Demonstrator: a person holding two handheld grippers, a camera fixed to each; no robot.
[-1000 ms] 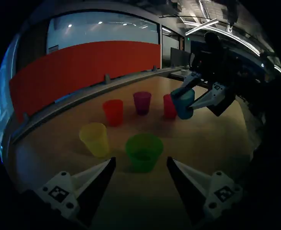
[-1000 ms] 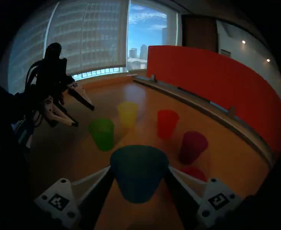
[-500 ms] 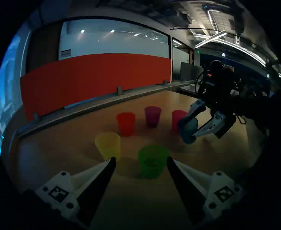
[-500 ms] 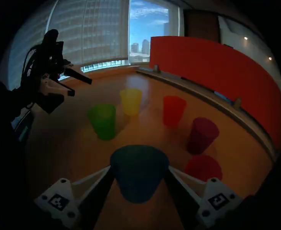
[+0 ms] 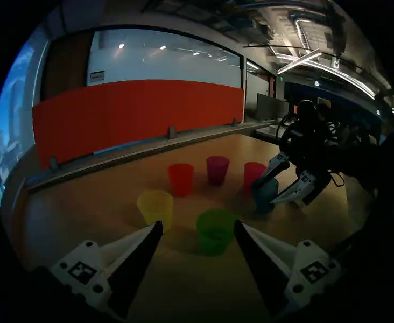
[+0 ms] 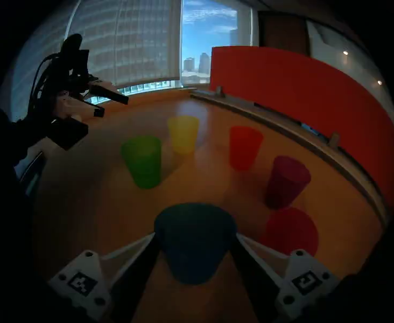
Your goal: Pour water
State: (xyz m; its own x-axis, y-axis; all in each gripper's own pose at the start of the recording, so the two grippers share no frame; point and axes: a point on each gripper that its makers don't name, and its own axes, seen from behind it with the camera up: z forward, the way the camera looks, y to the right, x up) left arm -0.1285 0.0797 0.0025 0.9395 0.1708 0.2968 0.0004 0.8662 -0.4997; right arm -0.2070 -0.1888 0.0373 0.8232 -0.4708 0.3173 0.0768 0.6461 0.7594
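Right gripper (image 6: pixel 194 238) clamped on the blue cup (image 6: pixel 194 253), which sits lower than a second ago, close over the wooden table (image 6: pixel 89 215) and just beside the red cup (image 6: pixel 289 231). Left gripper (image 5: pixel 197 224) spread wide and empty, facing the green cup (image 5: pixel 217 232). Square coded markers (image 5: pixel 84 272) on the fingers; red partition (image 5: pixel 132 113); skyline window (image 6: pixel 208 43).

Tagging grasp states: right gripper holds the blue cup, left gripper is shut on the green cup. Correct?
No: the left gripper is open and empty, the green cup standing free beyond it, per the left gripper view. The right gripper does hold the blue cup.
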